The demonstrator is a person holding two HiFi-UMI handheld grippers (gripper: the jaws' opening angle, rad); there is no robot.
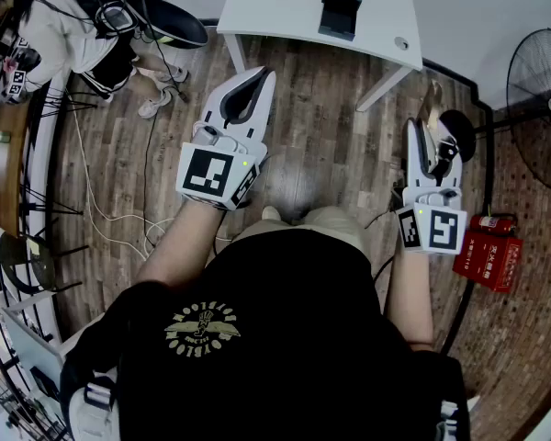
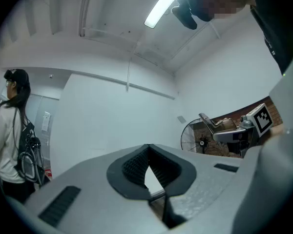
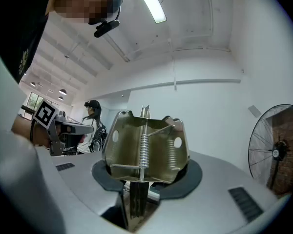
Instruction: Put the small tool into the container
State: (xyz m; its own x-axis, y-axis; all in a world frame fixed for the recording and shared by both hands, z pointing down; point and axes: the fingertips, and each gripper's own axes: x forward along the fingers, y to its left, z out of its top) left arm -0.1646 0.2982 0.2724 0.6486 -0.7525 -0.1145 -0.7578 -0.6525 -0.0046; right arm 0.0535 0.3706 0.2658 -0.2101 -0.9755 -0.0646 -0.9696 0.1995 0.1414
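The task is sitting at its carrying stage, by my judgement; the right gripper [image 1: 429,145] is clenching the small tool [image 3: 146,147], a brass-coloured metal piece with a coiled spring running down its middle; its lower part is sitting between the two jaws, which are pressing on it from either side, while its wider upper part is sticking out past the jaw tips. The left gripper [image 2: 149,152] is carrying nothing; its jaws are meeting at the tips, with only bare wall showing through the small gap between the pads. In the head view the person is standing on the wooden floor [image 1: 321,136] and holding both grippers out in front of the body, well apart from each other and pointing away from the body; the tool is hanging in the air over the floor, touching no surface. A white table [image 1: 285,7] is standing ahead of the person, and a dark box [image 1: 340,3] is resting on it; this is possibly the container, though I cannot tell whether it is open on top. So the pickup is looking done; bringing the tool over to the container, lowering it inside and letting it go are all looking left to do.
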